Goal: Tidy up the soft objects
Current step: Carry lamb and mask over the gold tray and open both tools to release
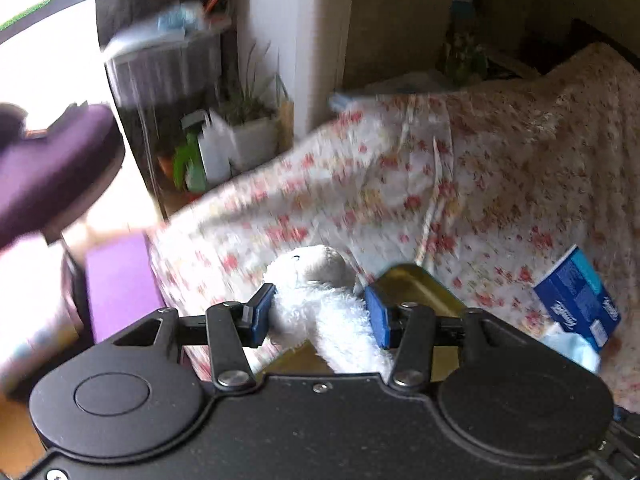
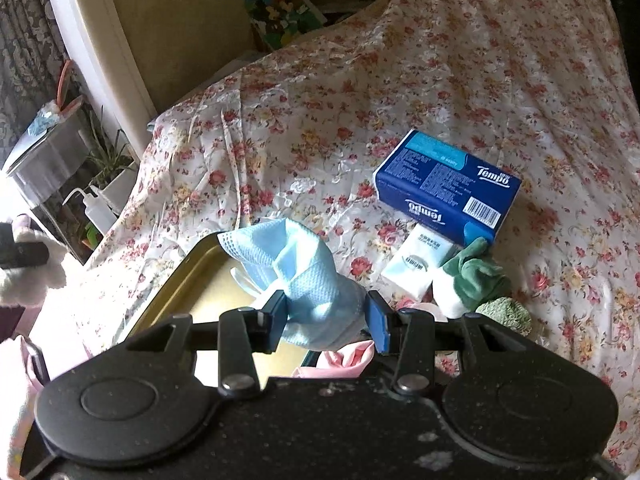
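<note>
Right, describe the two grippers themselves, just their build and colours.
The left gripper and right gripper match: matte black bodies with two round caps, black scissor linkages on silver rivets, and blue pads on the fingers. The right body is speckled white.

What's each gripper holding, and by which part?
Left gripper: white plush toy, gripped across its body. Right gripper: light blue cloth, pinched at its bunched lower end.

Daylight floods in from the window (image 1: 36,60) at left, blown out to white. The left wrist view is smeared with motion blur; the right is sharper. Fisheye bending curves both frames' edges.
</note>
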Available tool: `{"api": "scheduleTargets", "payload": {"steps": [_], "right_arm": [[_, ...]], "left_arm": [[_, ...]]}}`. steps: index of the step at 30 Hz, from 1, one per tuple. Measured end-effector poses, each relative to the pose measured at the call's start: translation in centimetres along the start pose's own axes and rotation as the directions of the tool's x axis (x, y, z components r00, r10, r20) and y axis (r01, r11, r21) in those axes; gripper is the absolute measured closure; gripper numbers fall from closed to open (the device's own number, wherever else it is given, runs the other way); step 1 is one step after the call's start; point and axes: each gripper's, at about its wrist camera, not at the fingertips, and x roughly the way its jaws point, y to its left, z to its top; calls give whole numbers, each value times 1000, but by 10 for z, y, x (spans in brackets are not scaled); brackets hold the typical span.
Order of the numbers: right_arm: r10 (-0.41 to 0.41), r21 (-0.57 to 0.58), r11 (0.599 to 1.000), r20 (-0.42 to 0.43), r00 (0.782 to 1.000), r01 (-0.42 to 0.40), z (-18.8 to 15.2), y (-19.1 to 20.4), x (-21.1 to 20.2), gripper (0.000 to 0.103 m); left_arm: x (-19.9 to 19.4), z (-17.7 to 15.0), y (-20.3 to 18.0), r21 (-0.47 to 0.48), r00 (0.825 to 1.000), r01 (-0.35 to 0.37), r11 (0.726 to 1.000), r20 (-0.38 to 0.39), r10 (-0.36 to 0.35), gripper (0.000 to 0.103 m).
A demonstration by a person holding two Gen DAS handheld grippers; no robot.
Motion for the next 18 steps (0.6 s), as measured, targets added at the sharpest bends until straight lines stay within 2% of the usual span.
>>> {"api": "scheduleTargets", "payload": {"steps": [4,7,12,18], "right_arm": [[-2,-12,1000,-4,1000,2,-1,4,4,61],[-10,-33,999,-4,1000,10,-3,11,8,60],[-17,-51,999,-8,1000,17,-11,24,20,59],[-5,-55,998,-18,1000,4,-11,39,33,59]], "left_arm": [[18,-21,7,-68,997,39,997,-58,-43,55],[32,-32,10,-62,992,25,998,-119,-32,55],[33,-41,26,-97,988,26,995,-149,-40,55],[35,-40,30,-78,988,6,997,-152,-18,54]]}}
